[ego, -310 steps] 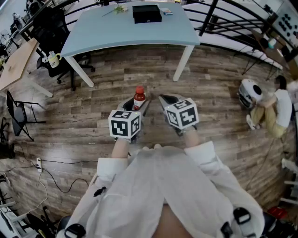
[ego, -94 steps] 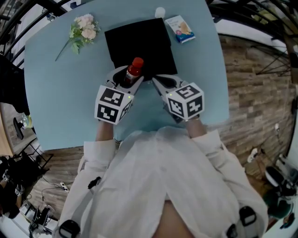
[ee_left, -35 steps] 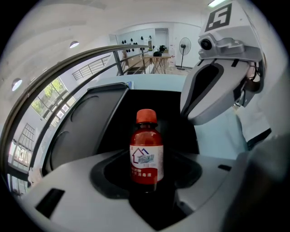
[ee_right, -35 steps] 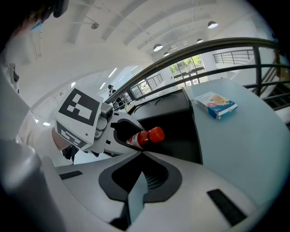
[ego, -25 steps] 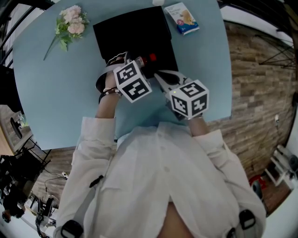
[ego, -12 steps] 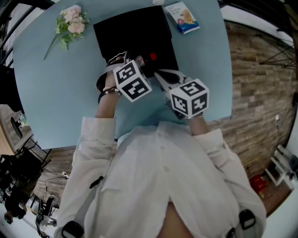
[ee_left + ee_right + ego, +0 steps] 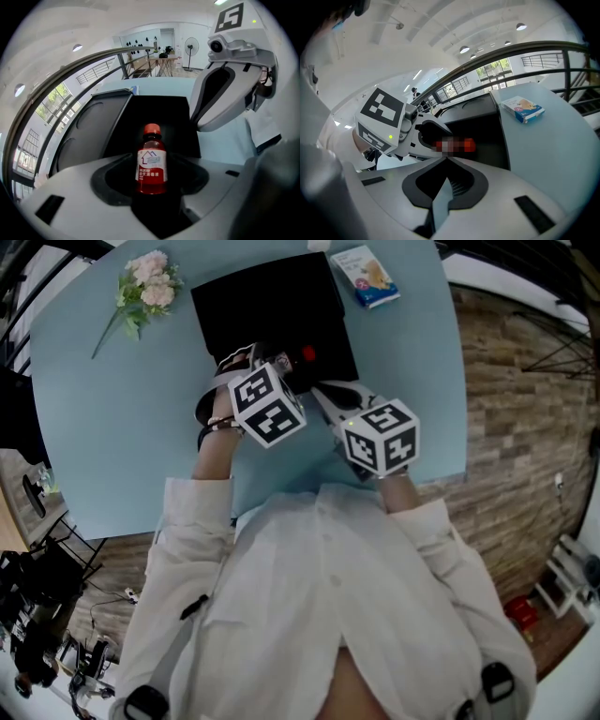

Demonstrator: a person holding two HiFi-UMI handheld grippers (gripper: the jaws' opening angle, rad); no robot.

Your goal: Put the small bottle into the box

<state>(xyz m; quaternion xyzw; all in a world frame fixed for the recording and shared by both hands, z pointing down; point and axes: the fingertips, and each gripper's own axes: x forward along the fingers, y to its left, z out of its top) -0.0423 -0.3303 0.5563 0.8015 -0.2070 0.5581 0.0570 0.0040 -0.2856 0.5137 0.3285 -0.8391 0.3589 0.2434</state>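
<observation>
A small bottle (image 7: pixel 302 359) of red liquid with a red cap lies on its side over the open black box (image 7: pixel 267 306) on the pale blue table (image 7: pixel 112 418). My left gripper (image 7: pixel 286 367) is shut on the bottle (image 7: pixel 151 159), with the box's dark inside (image 7: pixel 159 112) behind it. My right gripper (image 7: pixel 325 397) is shut and holds nothing, just right of the bottle at the box's near edge. In the right gripper view, its jaws (image 7: pixel 440 187) meet, and the left gripper's cube (image 7: pixel 382 117) and the bottle (image 7: pixel 461 145) sit over the box (image 7: pixel 487 126).
A sprig of pink flowers (image 7: pixel 145 292) lies at the table's far left. A small blue and white carton (image 7: pixel 377 276) lies right of the box, also seen as a carton (image 7: pixel 522 108) in the right gripper view. Wooden floor (image 7: pixel 525 381) lies beyond the table's right edge.
The person came from the floor to the table. The bottle, once upright in the left gripper, now lies sideways over the box. Almost nothing moved in the last second.
</observation>
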